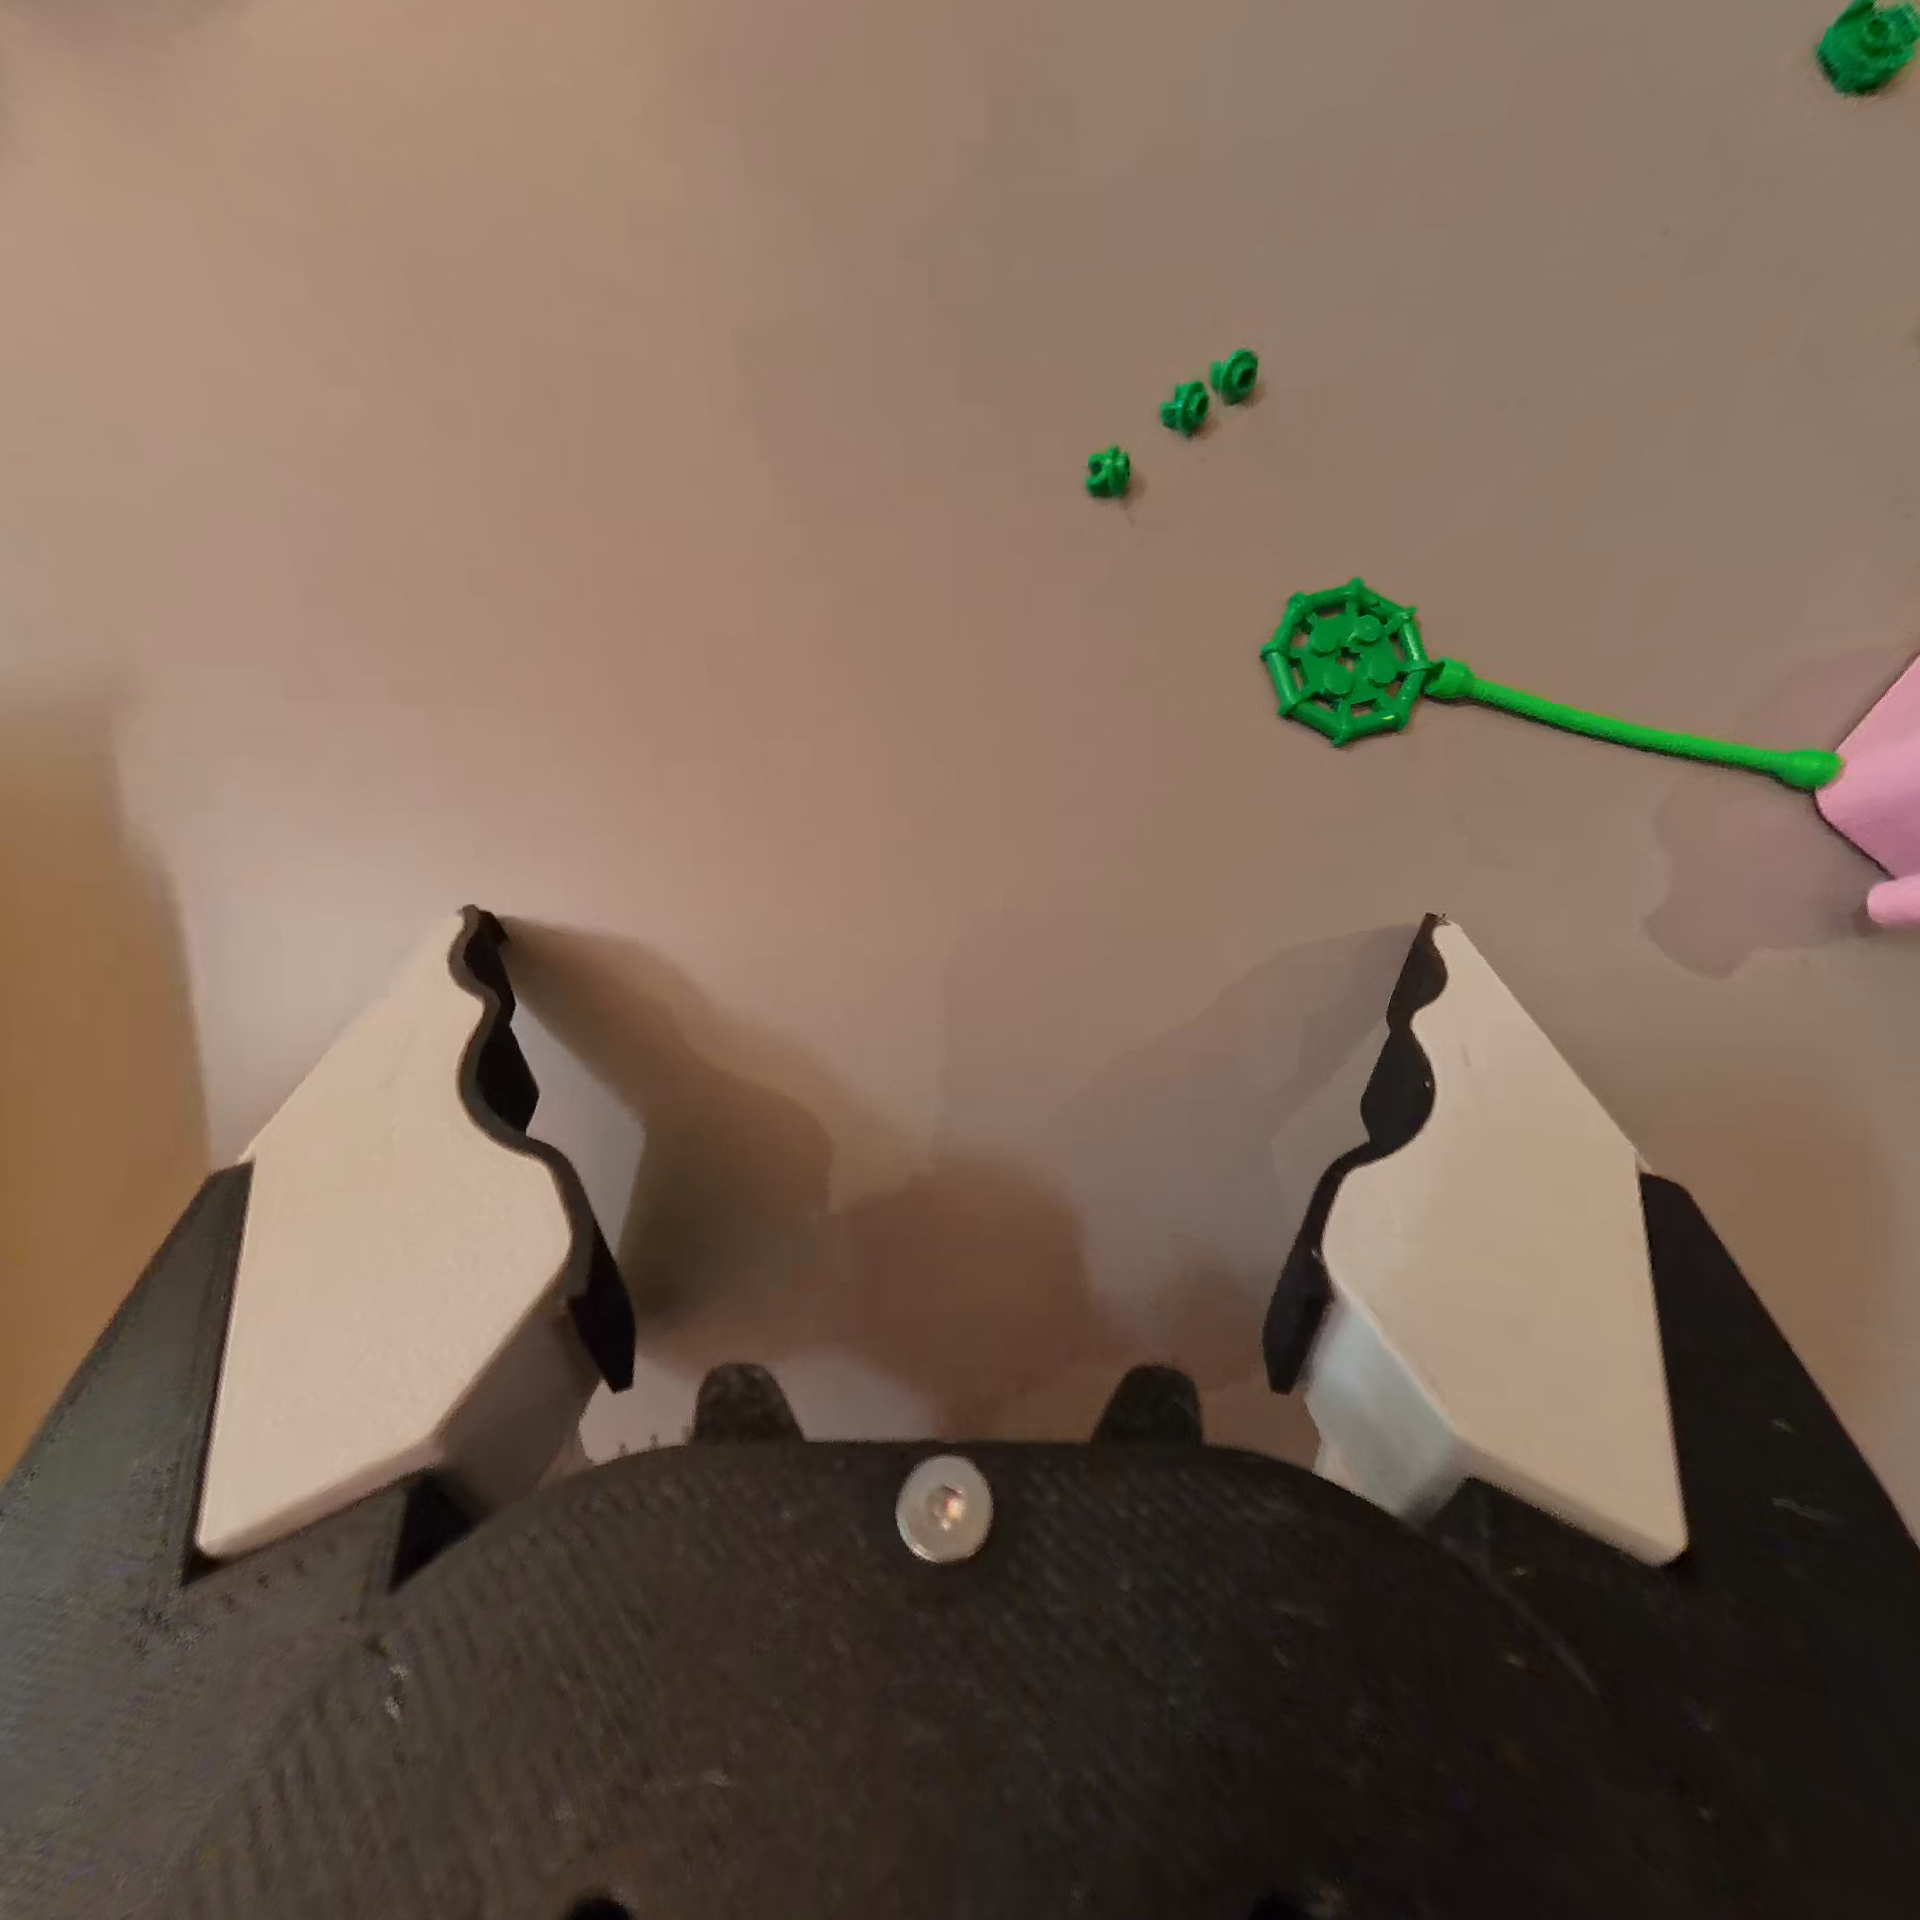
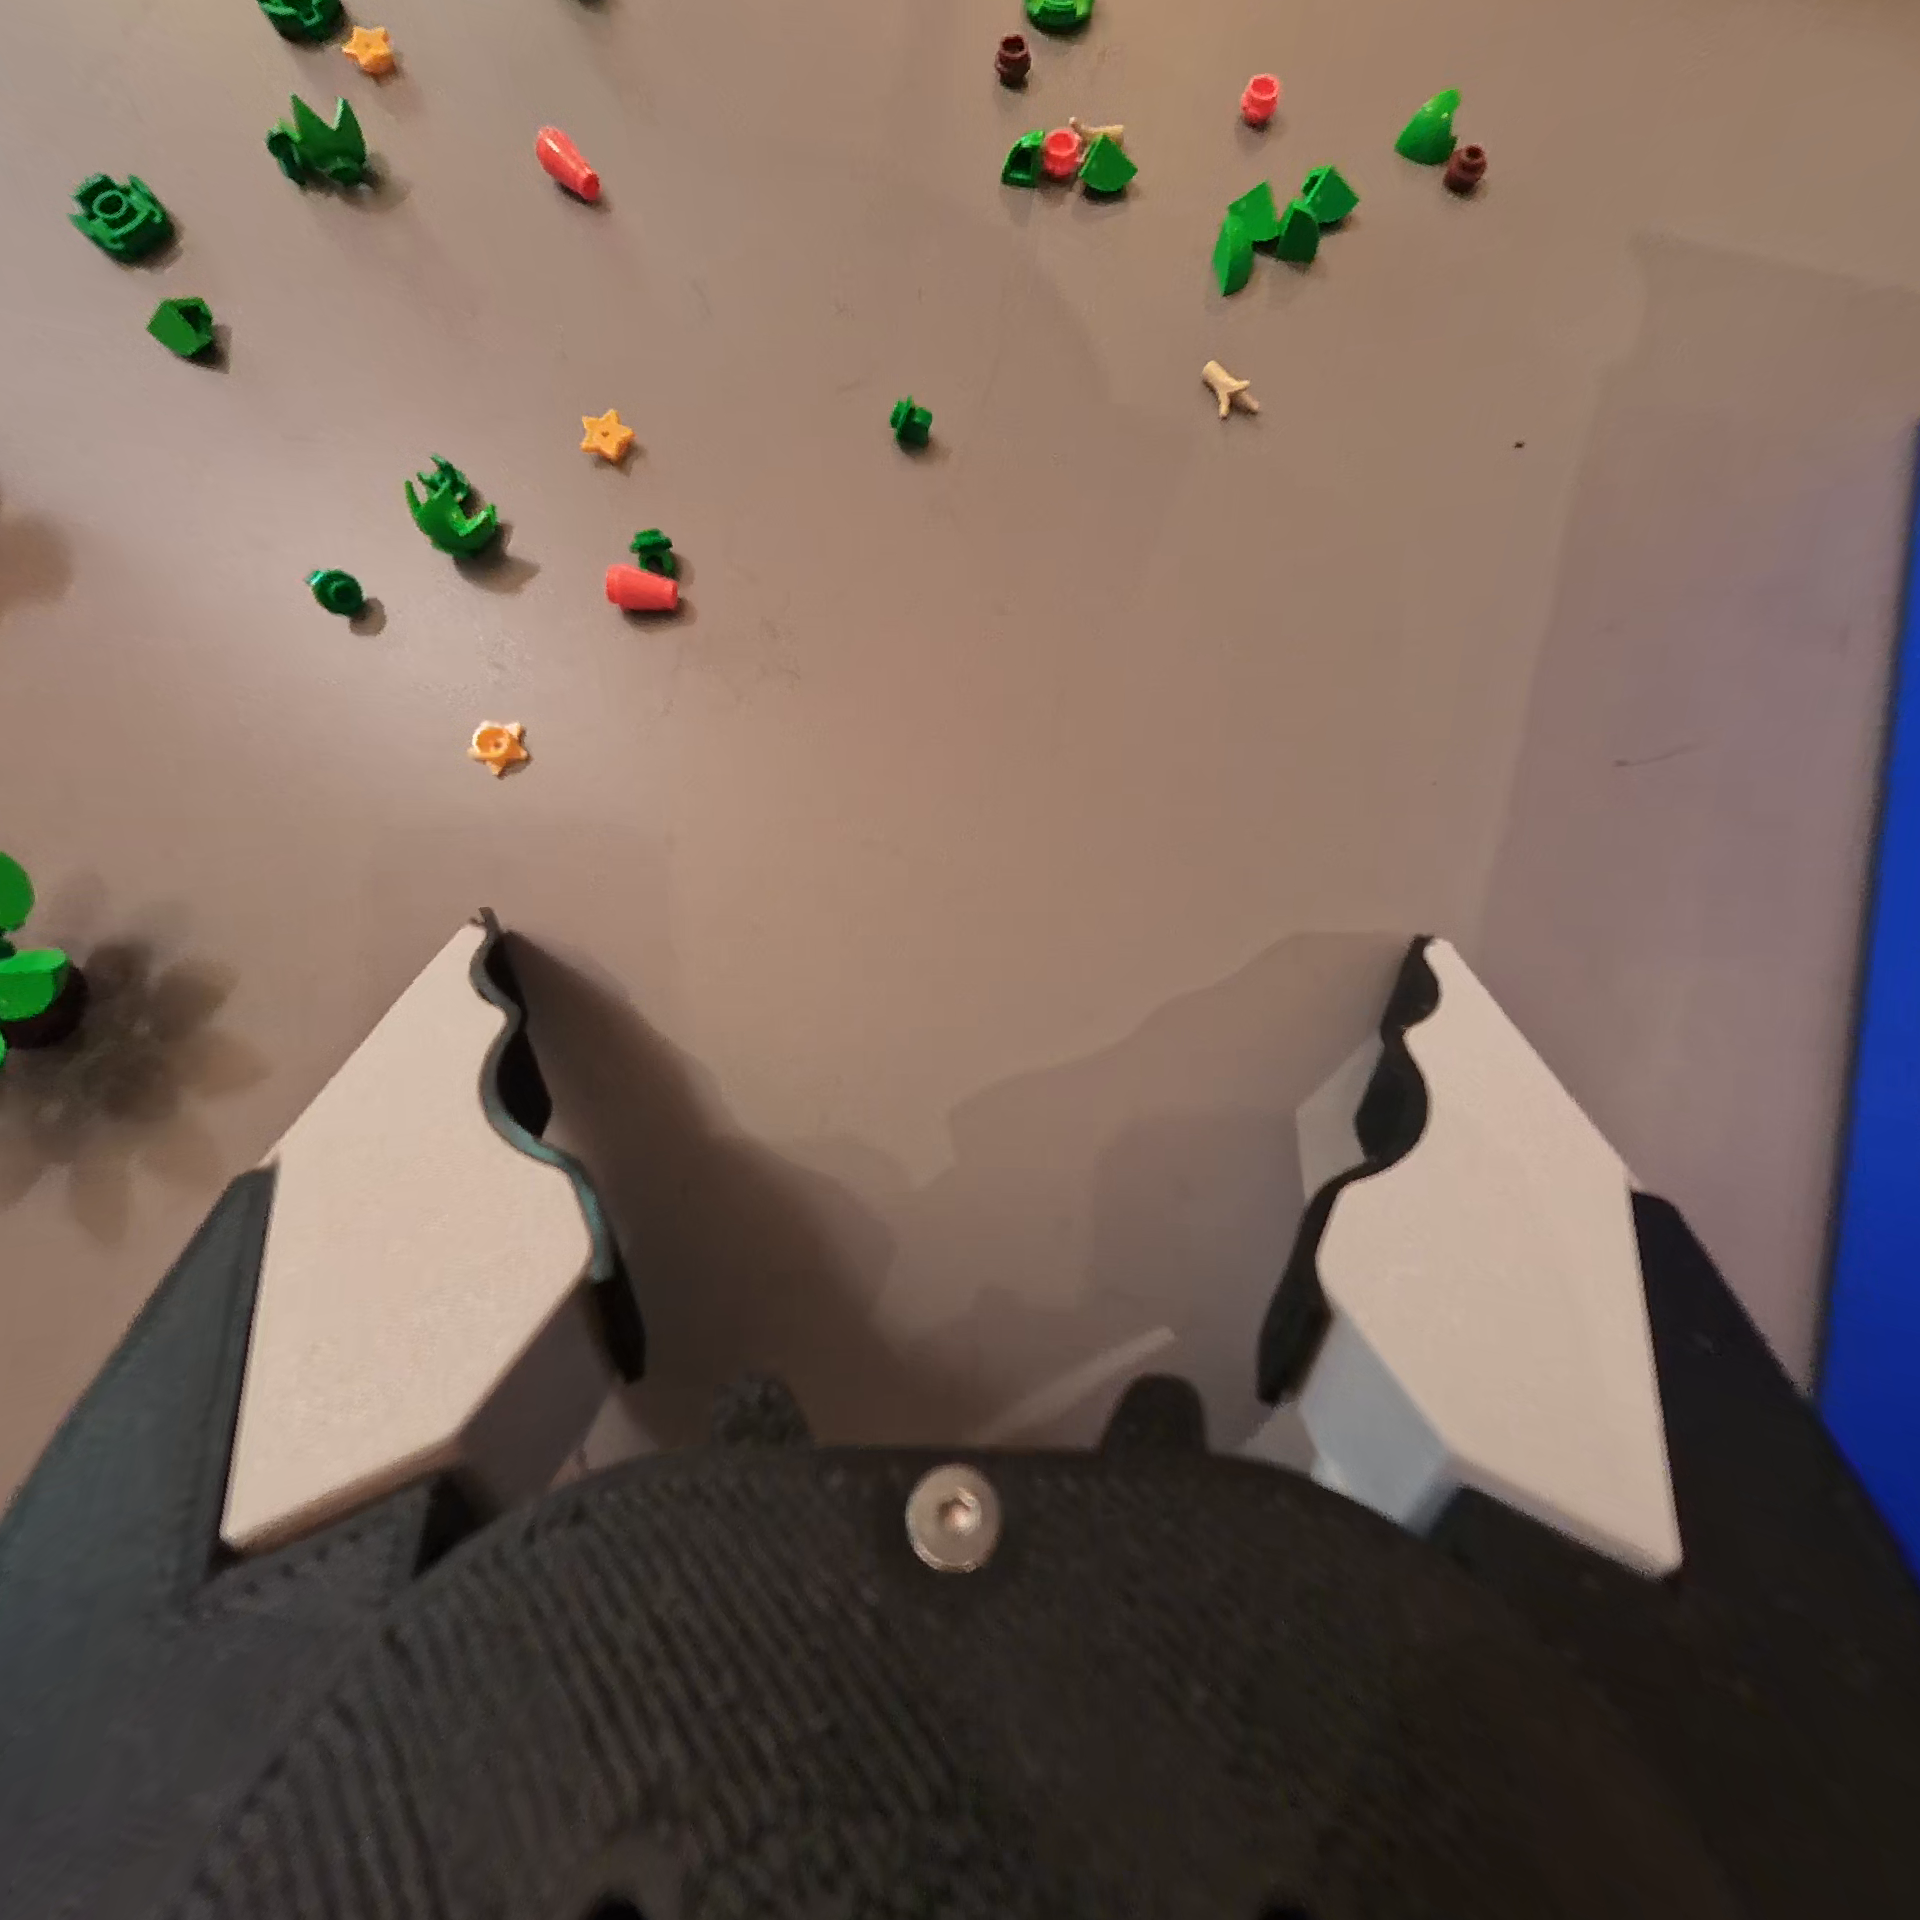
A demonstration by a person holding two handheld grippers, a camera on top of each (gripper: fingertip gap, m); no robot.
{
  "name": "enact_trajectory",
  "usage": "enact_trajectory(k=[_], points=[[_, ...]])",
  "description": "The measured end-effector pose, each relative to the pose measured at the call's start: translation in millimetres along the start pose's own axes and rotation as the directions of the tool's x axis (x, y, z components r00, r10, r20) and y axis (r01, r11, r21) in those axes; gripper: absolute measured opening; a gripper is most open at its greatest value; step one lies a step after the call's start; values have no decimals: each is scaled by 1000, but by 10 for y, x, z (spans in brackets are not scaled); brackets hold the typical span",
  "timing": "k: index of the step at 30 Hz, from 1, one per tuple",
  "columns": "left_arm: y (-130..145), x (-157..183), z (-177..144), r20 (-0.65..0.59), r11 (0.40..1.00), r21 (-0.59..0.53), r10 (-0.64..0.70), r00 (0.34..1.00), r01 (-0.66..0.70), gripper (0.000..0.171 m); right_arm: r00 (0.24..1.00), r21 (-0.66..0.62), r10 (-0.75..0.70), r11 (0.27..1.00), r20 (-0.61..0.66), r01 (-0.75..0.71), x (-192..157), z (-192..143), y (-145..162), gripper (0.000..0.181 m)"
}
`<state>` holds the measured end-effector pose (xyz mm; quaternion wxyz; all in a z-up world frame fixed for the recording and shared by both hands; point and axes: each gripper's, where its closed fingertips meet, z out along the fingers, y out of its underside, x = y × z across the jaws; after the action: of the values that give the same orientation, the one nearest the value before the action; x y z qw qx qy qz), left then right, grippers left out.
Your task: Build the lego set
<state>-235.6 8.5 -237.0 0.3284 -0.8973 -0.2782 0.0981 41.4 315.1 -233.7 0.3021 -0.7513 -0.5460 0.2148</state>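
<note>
In the left wrist view, a green web-shaped wheel piece [image 1: 1342,662] with a long green stem [image 1: 1621,730] lies on the grey table at right. Three small green round studs [image 1: 1184,406] lie beyond it. My left gripper [image 1: 961,920] is open and empty, below and left of these. In the right wrist view, many loose pieces are scattered ahead: green leaf pieces [image 2: 1280,231], orange stars [image 2: 499,746], red cones [image 2: 641,588], a tan twig [image 2: 1229,389]. My right gripper [image 2: 956,930] is open and empty, short of them.
A pink block [image 1: 1886,774] touches the stem's end at the left wrist view's right edge. A green and dark-brown assembly [image 2: 31,987] sits at the right wrist view's left edge. A blue surface [image 2: 1875,935] borders the table at right. The green web-shaped wheel piece [image 1: 1342,662] lies some 5 cm from my left tips, 30 cm from my right tips. My right gripper's tips are some 11 cm from the tan twig [image 2: 1229,389].
</note>
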Motion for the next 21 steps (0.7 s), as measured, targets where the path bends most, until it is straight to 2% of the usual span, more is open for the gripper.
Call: enact_trajectory(k=[3,5,6,8,11,12,15,16,19,21], points=[[12,2,-5,-2,1000,-1,10,1000,-10,158,1000,19,4,1000,-4,-4,-25,-25,-18,148],[7,2,-4,-2,1000,-1,11,1000,-11,158,999,62,-33,998,34,31,-112,-80,-59,118],[-14,3,1,-8,1000,4,25,1000,-25,157,998,93,-50,995,49,45,-149,-115,-94,109],[-65,-7,4,-10,998,23,51,999,-50,151,997,157,-57,986,48,49,-151,-179,-179,111],[-285,-91,-176,91,989,123,72,993,-83,108,996,202,-56,979,66,41,-165,-236,-225,111],[-382,-2,-264,62,978,173,103,993,-113,110,996,204,-61,978,71,45,-178,-241,-226,111],[-608,342,-506,-60,933,311,210,976,-181,141,993,194,-90,978,77,74,-261,-224,-212,115],[-668,429,-569,-87,919,346,234,968,-191,145,992,189,-104,978,74,88,-296,-215,-209,117],[-723,743,-649,-196,884,404,337,921,-238,136,988,186,-144,974,59,131,-374,-193,-216,123],[-655,995,-649,-307,873,408,406,861,-266,118,985,193,-159,971,63,144,-412,-184,-241,125]])
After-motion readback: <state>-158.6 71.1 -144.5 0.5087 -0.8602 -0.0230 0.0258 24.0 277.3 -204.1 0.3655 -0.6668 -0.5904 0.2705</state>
